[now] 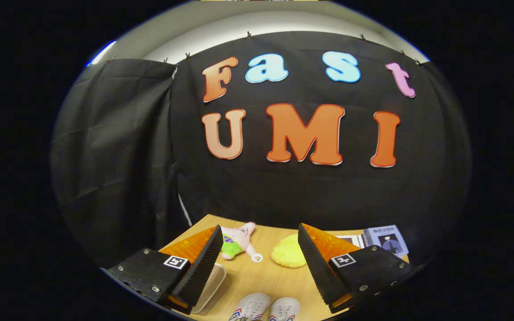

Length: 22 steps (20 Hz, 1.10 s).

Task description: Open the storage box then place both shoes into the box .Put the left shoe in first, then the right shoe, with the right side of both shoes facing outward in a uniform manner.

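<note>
Jaws of the gripper wide apart — shoes below, untouched.

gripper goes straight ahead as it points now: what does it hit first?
Probably nothing on the table: the open gripper points well above it, at the booth's black cloth wall. Depth unclear. The shoes sit low between the fingers.

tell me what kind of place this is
Likely a staged recording booth, not a home: black cloth wall clipped up behind a wooden table laid with props, a plush toy and a pair of shoes. The claw hangs open above them.
</note>
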Available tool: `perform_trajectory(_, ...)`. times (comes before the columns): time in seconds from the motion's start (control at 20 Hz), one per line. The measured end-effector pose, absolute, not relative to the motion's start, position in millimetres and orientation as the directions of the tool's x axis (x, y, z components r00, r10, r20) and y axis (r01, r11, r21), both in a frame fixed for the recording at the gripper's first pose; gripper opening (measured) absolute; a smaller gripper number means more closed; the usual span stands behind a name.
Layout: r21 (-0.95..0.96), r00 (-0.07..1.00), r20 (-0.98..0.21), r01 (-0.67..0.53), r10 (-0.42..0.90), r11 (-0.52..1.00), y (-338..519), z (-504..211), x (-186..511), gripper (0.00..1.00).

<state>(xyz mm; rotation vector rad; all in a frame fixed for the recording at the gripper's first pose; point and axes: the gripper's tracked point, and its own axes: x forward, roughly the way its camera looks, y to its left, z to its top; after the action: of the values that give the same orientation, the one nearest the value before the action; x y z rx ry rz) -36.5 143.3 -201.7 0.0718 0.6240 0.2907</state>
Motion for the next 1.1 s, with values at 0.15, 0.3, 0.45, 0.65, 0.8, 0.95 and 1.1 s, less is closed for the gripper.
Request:
perform_trajectory(0.15, 0.227, 0.667, -0.657, -0.269, 0.351, 0.936, 166.3, -242.9, -61.0, 1.00)
perform_trajectory(0.3, 0.301, 0.571, -0.714, -0.275, 0.407, 0.913, 187.2, -275.3, -83.8, 0.99)
perform_trajectory(0.45, 0.393, 0.452, -0.753, -0.274, 0.478, 0.878, 208.8, -307.0, -112.3, 0.98)
perform_trajectory(0.65, 0.515, 0.282, -0.784, -0.202, 0.554, 0.833, 234.2, -353.3, -159.4, 0.98)
perform_trajectory(0.8, 0.594, 0.190, -0.776, -0.099, 0.601, 0.798, 245.9, -376.2, -183.9, 0.98)
perform_trajectory(0.95, 0.659, 0.155, -0.741, -0.018, 0.653, 0.752, 257.6, -392.1, -198.6, 0.98)
perform_trajectory(1.1, 0.697, 0.114, -0.716, 0.054, 0.689, 0.715, 266.7, -405.9, -209.5, 0.98)
